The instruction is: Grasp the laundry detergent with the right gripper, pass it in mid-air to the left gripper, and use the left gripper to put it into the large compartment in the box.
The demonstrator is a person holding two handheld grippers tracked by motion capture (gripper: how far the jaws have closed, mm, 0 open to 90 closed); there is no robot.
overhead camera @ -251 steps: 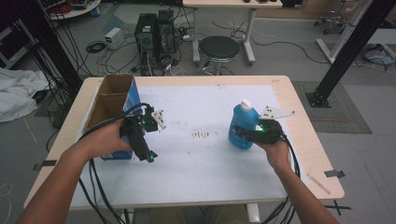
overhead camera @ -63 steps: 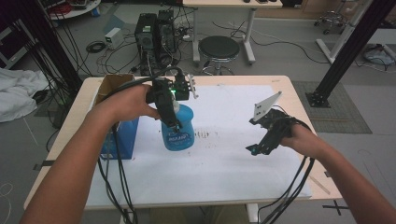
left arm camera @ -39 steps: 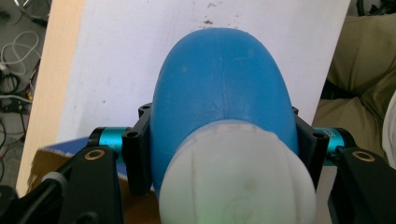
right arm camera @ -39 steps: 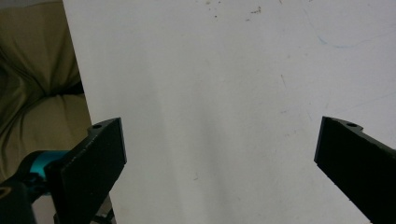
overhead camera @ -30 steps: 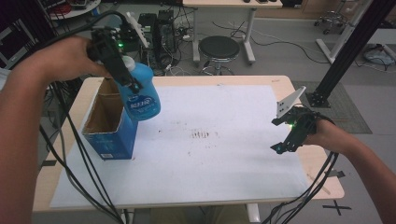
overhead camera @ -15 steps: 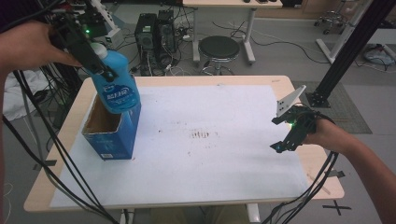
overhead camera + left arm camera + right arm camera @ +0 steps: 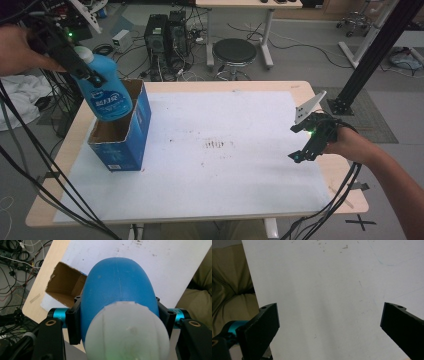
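One blue bottle (image 7: 106, 92) — cap up-left, over box (image 7: 121, 135)

A white sheet (image 7: 240, 150) covers most of the wooden table (image 7: 327, 172) and carries small dark marks near its middle. Behind the table stand 2 computer towers (image 7: 167, 32) among tangled cables, with a round black stool (image 7: 235, 50) beside them. A black slanted post (image 7: 375, 50) rises at the right. White cloth (image 7: 22, 97) lies on the floor at the left.
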